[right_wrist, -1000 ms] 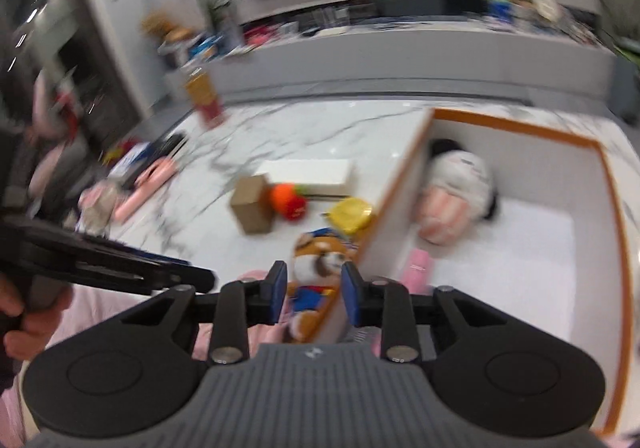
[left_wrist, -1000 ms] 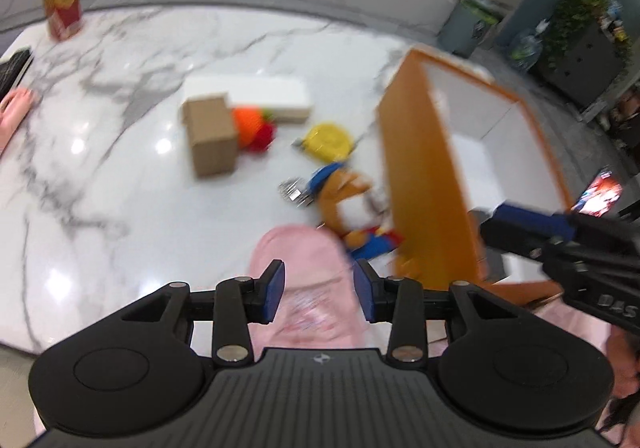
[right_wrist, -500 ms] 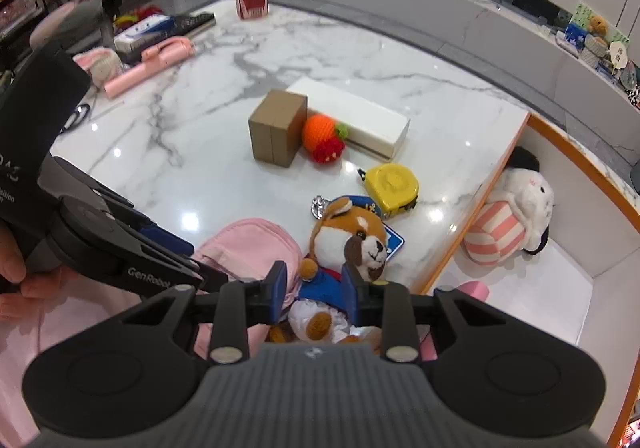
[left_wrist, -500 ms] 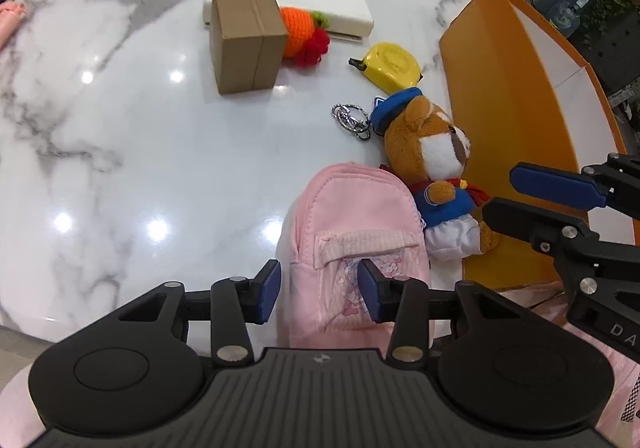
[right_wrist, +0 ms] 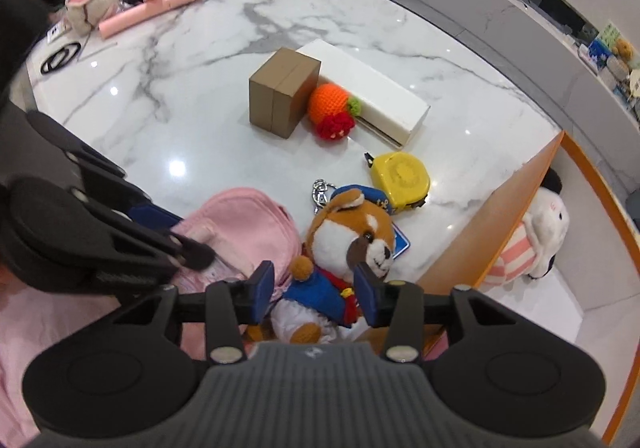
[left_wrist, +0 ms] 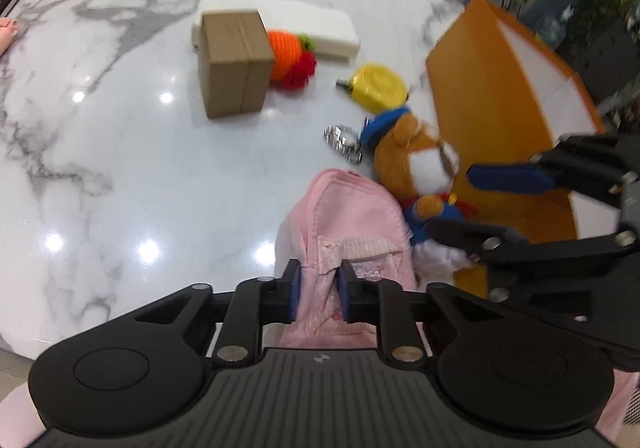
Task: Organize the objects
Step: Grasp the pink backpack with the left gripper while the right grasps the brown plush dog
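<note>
The left gripper (left_wrist: 319,291) has its jaws pinched onto the near end of the pink backpack (left_wrist: 347,224), which lies on the marble table (left_wrist: 120,167). The right gripper (right_wrist: 314,294) stands wide open around the plush fox (right_wrist: 344,244) (blue jacket, cap), gripping nothing; the fox lies just right of the backpack, beside the orange box (right_wrist: 492,224).

Bright overhead light puts round white glare spots on the glossy marble surface (left_wrist: 120,151). Fisheye distortion bends the edges. The left view shows motion blur; the right view is sharper.
</note>
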`<state>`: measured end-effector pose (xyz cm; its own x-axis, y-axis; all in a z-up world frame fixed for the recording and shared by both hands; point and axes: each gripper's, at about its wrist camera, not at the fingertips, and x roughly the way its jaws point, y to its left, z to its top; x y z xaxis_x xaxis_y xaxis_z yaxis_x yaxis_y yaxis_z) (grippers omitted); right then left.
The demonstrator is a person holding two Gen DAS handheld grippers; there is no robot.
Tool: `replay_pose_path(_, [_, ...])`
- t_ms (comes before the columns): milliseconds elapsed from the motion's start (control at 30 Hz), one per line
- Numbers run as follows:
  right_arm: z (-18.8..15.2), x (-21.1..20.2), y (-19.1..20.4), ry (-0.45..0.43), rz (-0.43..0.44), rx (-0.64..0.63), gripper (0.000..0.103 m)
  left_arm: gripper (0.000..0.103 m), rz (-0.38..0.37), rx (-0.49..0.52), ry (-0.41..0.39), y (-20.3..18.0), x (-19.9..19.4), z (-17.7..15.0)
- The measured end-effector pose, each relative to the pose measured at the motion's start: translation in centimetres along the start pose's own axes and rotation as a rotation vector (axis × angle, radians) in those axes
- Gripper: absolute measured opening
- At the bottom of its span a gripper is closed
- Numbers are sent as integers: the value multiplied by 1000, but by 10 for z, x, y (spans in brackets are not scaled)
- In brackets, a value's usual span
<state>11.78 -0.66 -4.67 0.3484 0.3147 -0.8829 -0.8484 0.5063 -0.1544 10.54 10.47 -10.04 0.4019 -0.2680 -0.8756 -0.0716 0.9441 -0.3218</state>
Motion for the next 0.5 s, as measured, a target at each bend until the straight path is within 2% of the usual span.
replay_pose_path(100, [2, 3, 3, 14, -9, -20, 46, 18, 10, -12, -70, 2, -17, 1])
replay_pose_path(233, [8, 9, 10, 48, -30, -59, 46, 18, 100, 34, -153, 0, -34, 7])
replay_pose_path(400, [19, 26, 11, 86, -58, -26, 46, 18, 111, 34, -181, 4, -37, 18])
replay_pose_path(500, [26, 35, 11, 110, -80, -5, 51, 18, 104, 31, -189, 6, -37, 19])
